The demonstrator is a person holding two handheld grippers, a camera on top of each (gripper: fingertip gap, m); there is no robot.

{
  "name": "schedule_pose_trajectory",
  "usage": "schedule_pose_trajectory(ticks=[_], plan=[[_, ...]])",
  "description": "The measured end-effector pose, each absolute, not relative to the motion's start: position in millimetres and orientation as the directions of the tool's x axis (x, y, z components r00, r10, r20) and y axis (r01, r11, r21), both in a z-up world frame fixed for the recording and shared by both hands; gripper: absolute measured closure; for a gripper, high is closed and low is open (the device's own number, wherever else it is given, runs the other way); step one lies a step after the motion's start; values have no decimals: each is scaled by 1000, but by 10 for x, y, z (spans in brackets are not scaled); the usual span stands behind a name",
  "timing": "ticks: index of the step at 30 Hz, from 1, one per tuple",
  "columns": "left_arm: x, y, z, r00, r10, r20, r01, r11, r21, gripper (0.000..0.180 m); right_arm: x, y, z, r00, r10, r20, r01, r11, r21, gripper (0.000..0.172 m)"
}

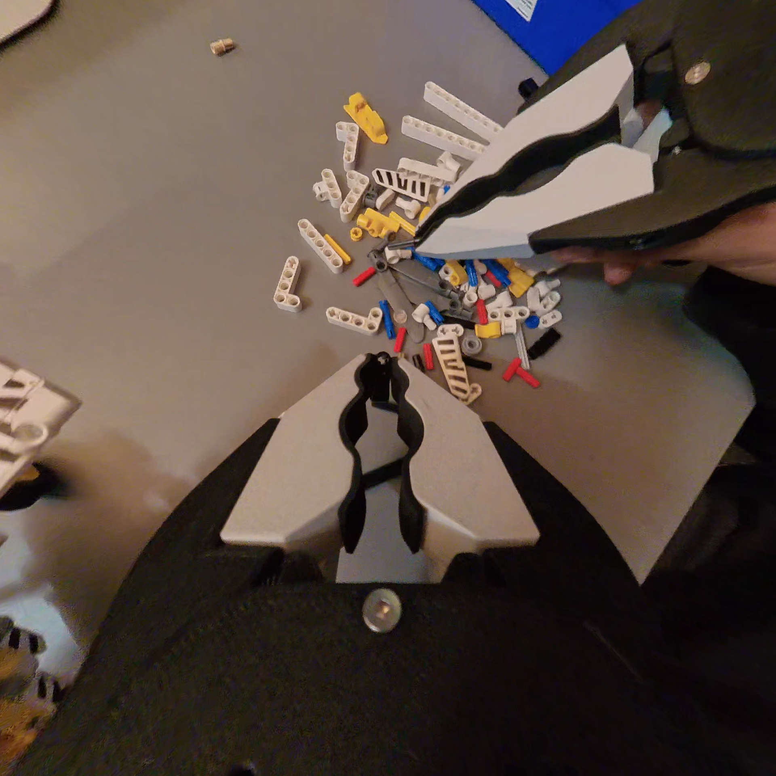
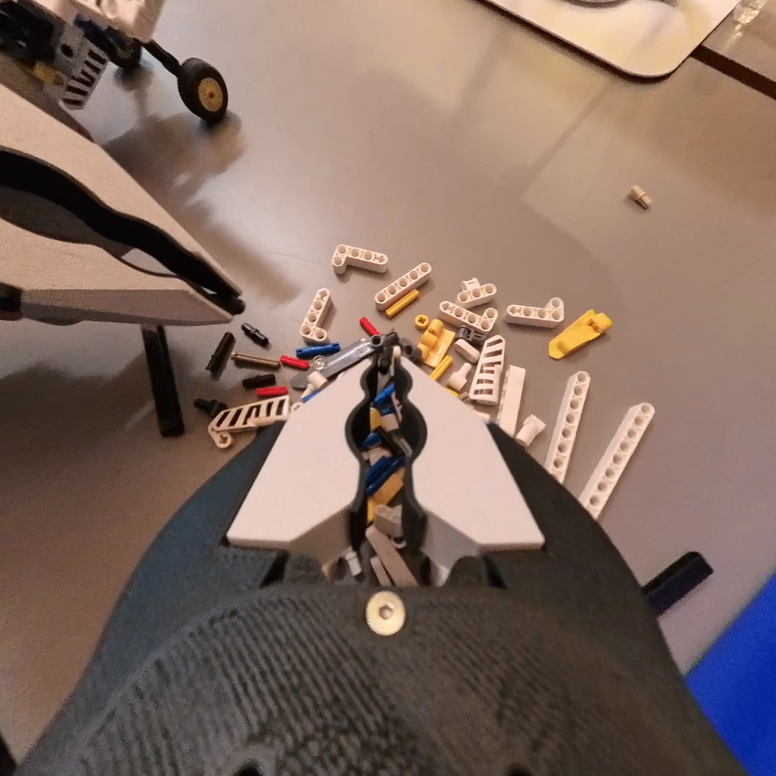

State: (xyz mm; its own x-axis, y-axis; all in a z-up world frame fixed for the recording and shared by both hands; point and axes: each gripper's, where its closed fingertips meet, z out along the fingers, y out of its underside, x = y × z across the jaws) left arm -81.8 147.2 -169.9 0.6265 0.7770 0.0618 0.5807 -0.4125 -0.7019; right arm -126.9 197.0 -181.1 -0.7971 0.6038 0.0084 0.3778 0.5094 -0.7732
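We are holding the left hand-held gripper (image 1: 383,360) nearly closed on a small black pin (image 1: 381,360), just beside the pile of building pieces (image 1: 441,268) on the grey counter (image 1: 168,210). The right hand-held gripper (image 2: 385,344) is pinching a thin dark grey axle assembly (image 2: 384,338) over the pile.

Before me, a grey table (image 2: 420,147) carries a loose heap of small building pieces (image 1: 441,260) (white beams, with yellow, blue and red bits). A lone tan pin (image 1: 221,46) lies well apart. A wheeled model (image 2: 84,54) stands to my left, and a blue box (image 1: 558,29) lies beyond the heap.
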Motion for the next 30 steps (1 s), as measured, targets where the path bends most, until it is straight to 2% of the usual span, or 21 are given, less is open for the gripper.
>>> schedule_pose_trajectory(ticks=[7,12,16,19,24,26,30], plan=[[-1084,1531,-1781,583,802,127,627,-346,-698,176,-1287,2127,-1439,-785,617,-51,336,355,-872,168],[-1108,1522,-1527,563,804,194,600,-236,-764,148,-1178,2192,-1334,-793,610,-9,278,348,-895,168],[-921,1307,-1182,554,803,220,537,-144,-831,150,-919,2046,-1388,-840,542,37,217,397,-892,168],[-716,1075,-1017,549,798,247,497,-75,-865,154,-610,1705,-1404,-908,419,8,174,394,-903,165],[-480,793,-1157,528,791,310,543,-32,-839,154,-145,1100,-1551,-970,219,-103,187,409,-893,157],[-424,745,-1179,527,782,333,544,-9,-839,155,-132,979,-1634,-968,226,-109,201,438,-876,153],[-315,770,-1130,547,746,379,525,47,-850,157,-349,975,-1929,-942,330,63,164,615,-771,149]])
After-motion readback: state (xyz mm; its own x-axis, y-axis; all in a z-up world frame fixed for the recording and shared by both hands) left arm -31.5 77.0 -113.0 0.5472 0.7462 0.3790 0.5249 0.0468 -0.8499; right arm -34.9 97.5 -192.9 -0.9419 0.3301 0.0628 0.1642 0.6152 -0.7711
